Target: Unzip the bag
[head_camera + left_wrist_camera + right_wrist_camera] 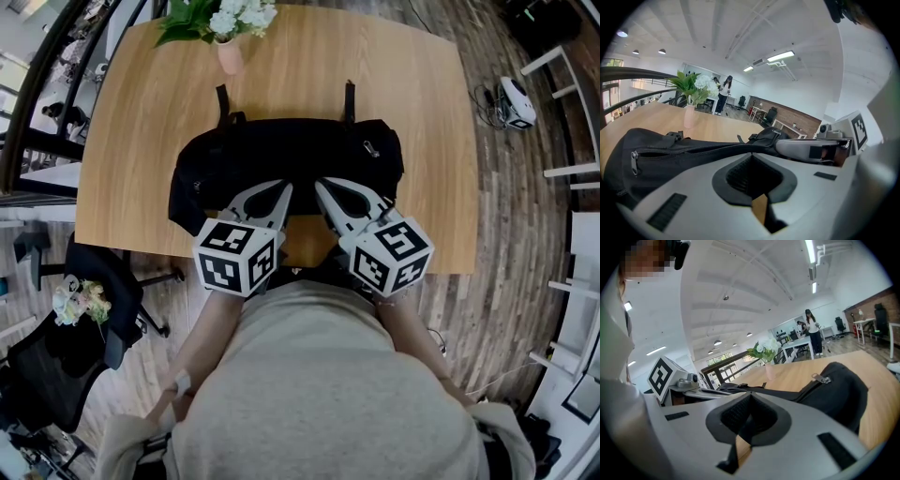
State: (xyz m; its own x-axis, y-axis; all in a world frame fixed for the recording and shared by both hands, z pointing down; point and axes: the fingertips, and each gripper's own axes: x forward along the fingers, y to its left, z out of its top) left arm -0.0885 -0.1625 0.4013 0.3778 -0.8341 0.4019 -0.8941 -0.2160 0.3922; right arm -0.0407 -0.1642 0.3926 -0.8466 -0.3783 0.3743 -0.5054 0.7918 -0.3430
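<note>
A black bag (281,155) lies across the near half of the wooden table (141,112), its two straps pointing to the far side. Its zip runs along the top (693,149), with a metal pull (371,148) near the right end and another pull (634,161) at the left end. My left gripper (281,189) and right gripper (323,185) hover side by side over the bag's near edge, tips close together. Both are shut with nothing between the jaws. In the right gripper view the bag (834,390) bulges at right, its pull (820,378) on top.
A pink vase of white flowers (228,42) stands at the table's far edge. Black office chairs (103,281) and a bouquet (80,302) are on the floor at left; a white device with cables (516,101) lies on the floor at right. People stand far behind (813,331).
</note>
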